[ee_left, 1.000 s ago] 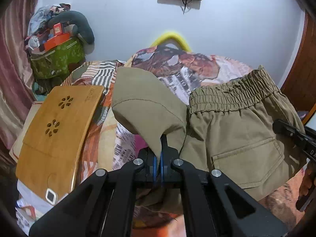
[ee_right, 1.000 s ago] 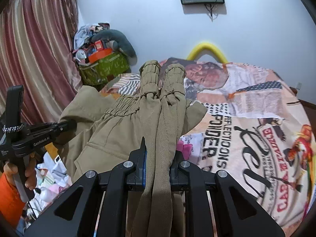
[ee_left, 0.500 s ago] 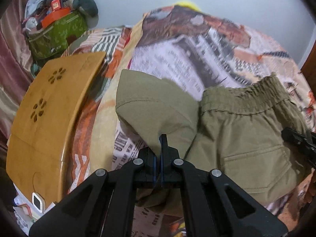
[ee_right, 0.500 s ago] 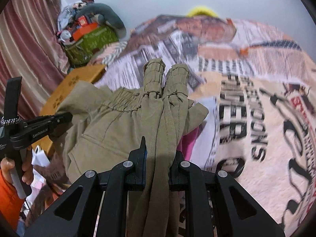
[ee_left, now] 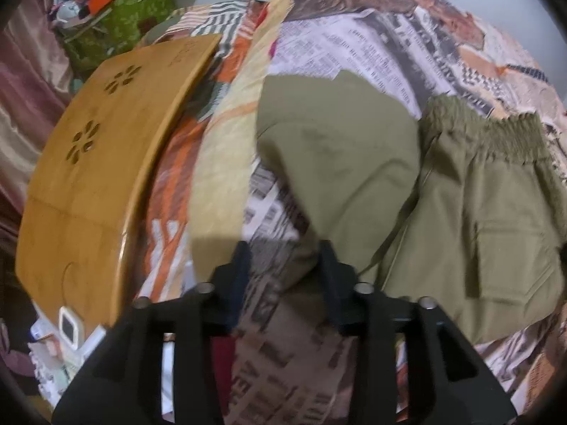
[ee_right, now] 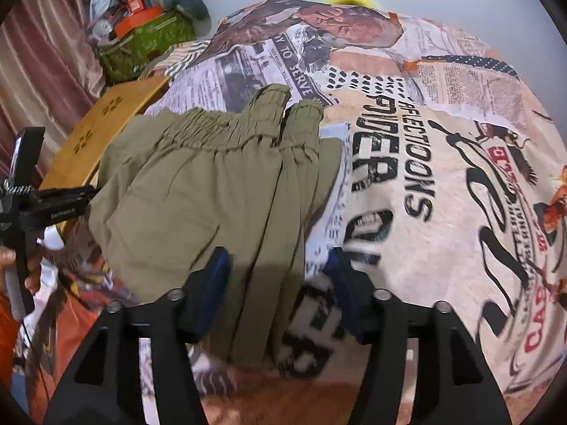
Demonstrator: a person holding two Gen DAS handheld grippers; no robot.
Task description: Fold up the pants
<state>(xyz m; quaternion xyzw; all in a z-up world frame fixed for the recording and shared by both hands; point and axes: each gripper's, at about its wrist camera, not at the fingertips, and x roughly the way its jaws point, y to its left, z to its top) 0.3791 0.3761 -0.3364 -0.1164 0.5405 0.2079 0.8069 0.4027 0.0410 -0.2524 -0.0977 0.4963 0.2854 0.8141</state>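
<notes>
Olive-green pants (ee_left: 471,212) lie folded on a newspaper-print bedspread (ee_left: 372,42), elastic waistband at the far side. A folded flap of the pants (ee_left: 336,141) lies toward the left. My left gripper (ee_left: 283,265) is open, its jaws spread just above the flap's near end, holding nothing. In the right wrist view the pants (ee_right: 198,198) lie flat with the bunched leg cuffs (ee_right: 283,106) on top. My right gripper (ee_right: 276,276) is open over the pants' near edge. The left gripper's body (ee_right: 35,205) shows at the left edge.
A wooden lap tray (ee_left: 99,163) rests on the bed's left side. A green bag (ee_right: 141,42) piled with clutter stands at the far left corner by a curtain (ee_right: 42,71). The bedspread extends bare to the right (ee_right: 460,194). A wall is behind the bed.
Both grippers have lowered the pants onto the bed and opened, letting go of the cloth. The pants now lie flat instead of hanging.
</notes>
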